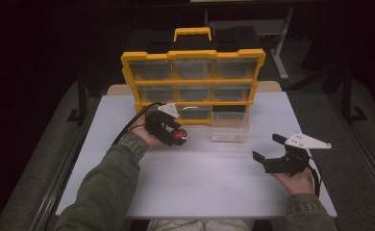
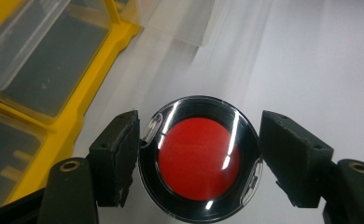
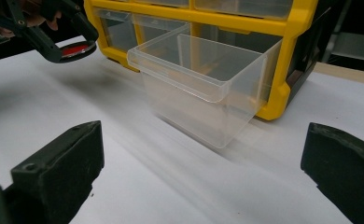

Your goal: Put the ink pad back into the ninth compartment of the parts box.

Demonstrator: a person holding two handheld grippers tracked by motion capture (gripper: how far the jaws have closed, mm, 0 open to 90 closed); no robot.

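Observation:
A round red disc (image 2: 199, 158) with a black rim and a clear cover is pinched between the jaws of my left gripper (image 2: 199, 127). In the high view the left gripper (image 1: 177, 136) holds the disc (image 1: 179, 135) just in front of the yellow drawer organiser (image 1: 193, 82), left of centre. The right gripper view shows the disc (image 3: 77, 48) lifted a little above the white table. A clear plastic drawer bin (image 1: 230, 127) stands pulled out on the table before the organiser's lower right slot. My right gripper (image 1: 268, 147) is open at the right, with nothing between its jaws, facing the bin (image 3: 203, 88).
The organiser (image 3: 283, 60) stands upright at the back of the white table (image 1: 200, 178), with several clear drawers in place. Bare tabletop lies between the two grippers and toward the front edge. Dark floor and table legs surround the table.

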